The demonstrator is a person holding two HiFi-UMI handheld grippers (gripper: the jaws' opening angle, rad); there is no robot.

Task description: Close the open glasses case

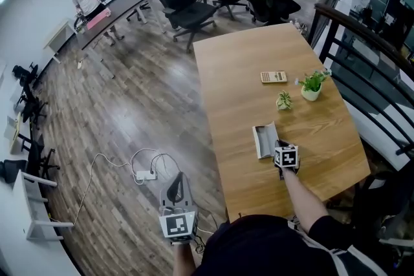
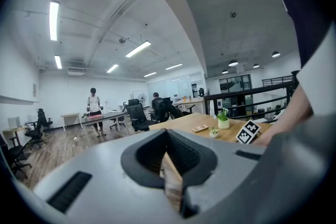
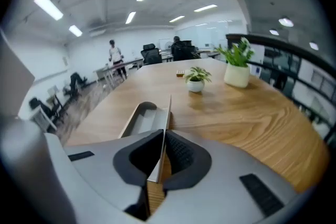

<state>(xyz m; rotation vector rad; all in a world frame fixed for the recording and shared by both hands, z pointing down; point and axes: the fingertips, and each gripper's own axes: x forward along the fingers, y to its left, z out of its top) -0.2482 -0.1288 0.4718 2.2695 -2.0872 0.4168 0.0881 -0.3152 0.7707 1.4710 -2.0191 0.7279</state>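
The right gripper (image 3: 159,164) is clamped on the raised lid of the open grey glasses case (image 3: 137,122) — on the light wooden table (image 3: 247,113). The left gripper (image 2: 171,178) hangs beside the table — jaws together, nothing between them.

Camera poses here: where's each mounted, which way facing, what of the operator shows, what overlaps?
Head view: on the person's head, steeply down at the table; torso, both forearms, left claw over the floor, right claw at the glasses case.
Left gripper view: on the left claw, roughly level toward the table; its shut jaws, the right forearm.
Right gripper view: on the right claw, along the table; jaws shut on the case's upright lid.
Shared: all three show the small plant, the larger plant, the calculator.
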